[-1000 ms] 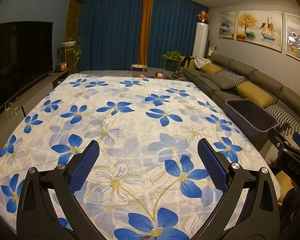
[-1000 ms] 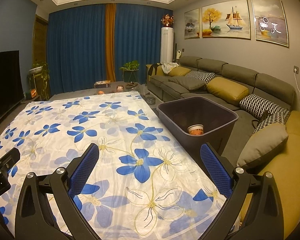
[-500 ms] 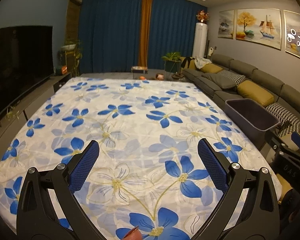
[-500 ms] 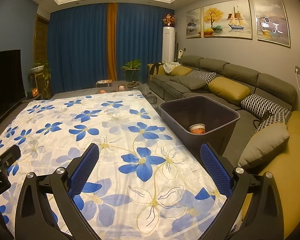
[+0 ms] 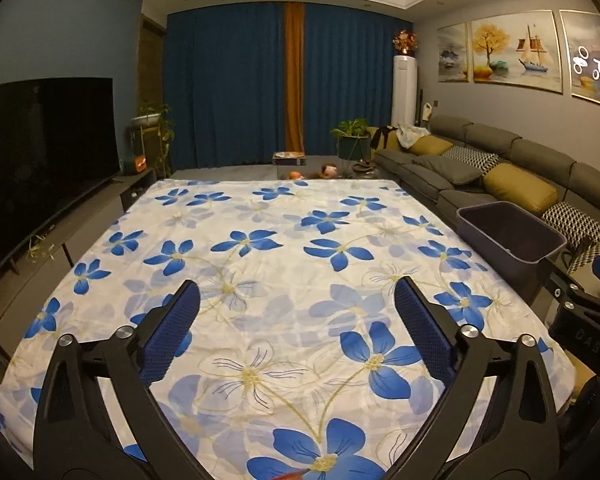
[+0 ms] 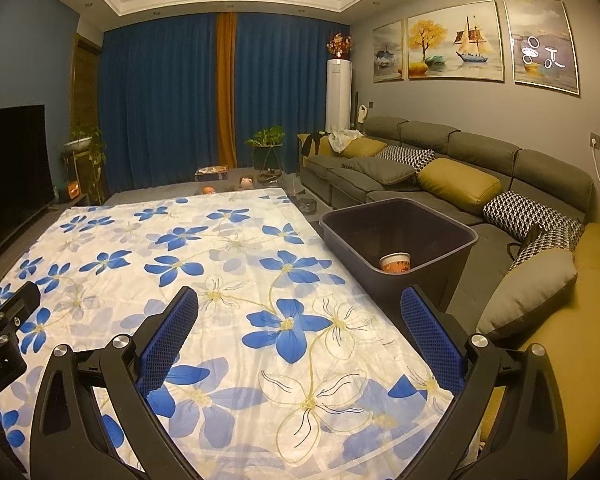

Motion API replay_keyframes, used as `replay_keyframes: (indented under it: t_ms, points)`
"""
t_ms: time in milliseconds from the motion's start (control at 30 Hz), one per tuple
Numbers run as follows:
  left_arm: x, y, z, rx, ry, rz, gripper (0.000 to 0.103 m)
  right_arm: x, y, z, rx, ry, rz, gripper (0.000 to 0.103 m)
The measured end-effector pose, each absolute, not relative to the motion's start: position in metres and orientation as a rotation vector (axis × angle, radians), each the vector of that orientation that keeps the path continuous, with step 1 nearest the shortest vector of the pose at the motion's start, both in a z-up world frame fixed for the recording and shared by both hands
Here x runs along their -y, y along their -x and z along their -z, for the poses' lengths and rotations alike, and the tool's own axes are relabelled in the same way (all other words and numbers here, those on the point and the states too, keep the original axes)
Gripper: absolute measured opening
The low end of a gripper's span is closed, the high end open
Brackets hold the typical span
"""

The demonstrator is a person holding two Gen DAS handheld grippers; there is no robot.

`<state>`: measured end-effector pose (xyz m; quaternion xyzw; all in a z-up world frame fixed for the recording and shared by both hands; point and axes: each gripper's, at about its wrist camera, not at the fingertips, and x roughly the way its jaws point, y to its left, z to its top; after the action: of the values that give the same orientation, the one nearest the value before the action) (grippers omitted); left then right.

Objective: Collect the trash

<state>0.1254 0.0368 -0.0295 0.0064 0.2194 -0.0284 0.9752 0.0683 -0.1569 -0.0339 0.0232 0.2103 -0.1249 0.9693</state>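
The trash that's visible, a paper cup [image 6: 395,263] with an orange print, is already sitting in the bottom of the dark plastic bin [image 6: 452,240], low in the near corner as the right wrist view shows it, right of centre in that frame. Nothing else shows in the bin, though part of its floor is hidden behind the near wall. In the left view the same bin [image 5: 496,236] is at the right edge and I can't see inside from there.

What changed over the last second: basically just the cameras. Both views have pulled back and up a little, so more of the floral sheet [image 5: 284,280] over the worktop shows. A small orange-red sliver at the very bottom edge of the left frame has come into view, too cut off to say what it is.

Left gripper [image 5: 298,334] is spread wide with nothing in it, and so is the right gripper [image 6: 300,334]. No trash shows on the sheet in either view.

My read: the collecting looks about done, unless that sliver turns out to be another piece.
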Motion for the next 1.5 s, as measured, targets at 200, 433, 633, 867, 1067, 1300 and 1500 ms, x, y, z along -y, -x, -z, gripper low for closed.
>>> replay_keyframes:
  t_ms: [200,433,633,867,1067,1300,1500]
  points:
    - [-0.034,-0.118,0.025,-0.437,-0.014,0.070,0.097,0.159,-0.059,0.029,-0.408,-0.053,0.251,0.098]
    - [-0.035,-0.112,0.020,-0.428,0.005,0.070,0.097,0.160,-0.052,0.024,-0.393,-0.056,0.251,0.098]
    - [-0.035,-0.112,0.019,-0.428,0.004,0.071,0.097,0.161,-0.049,0.023,-0.388,-0.057,0.251,0.098]
    - [-0.035,-0.110,0.018,-0.429,0.004,0.071,0.097,0.161,-0.047,0.022,-0.386,-0.059,0.251,0.098]
    - [-0.035,-0.110,0.018,-0.432,0.006,0.071,0.097,0.161,-0.047,0.022,-0.386,-0.059,0.250,0.098]
    - [-0.034,-0.107,0.016,-0.431,0.008,0.072,0.097,0.159,-0.046,0.020,-0.385,-0.056,0.248,0.098]
    - [-0.033,-0.107,0.014,-0.437,0.008,0.080,0.097,0.159,-0.047,0.019,-0.382,-0.054,0.245,0.098]
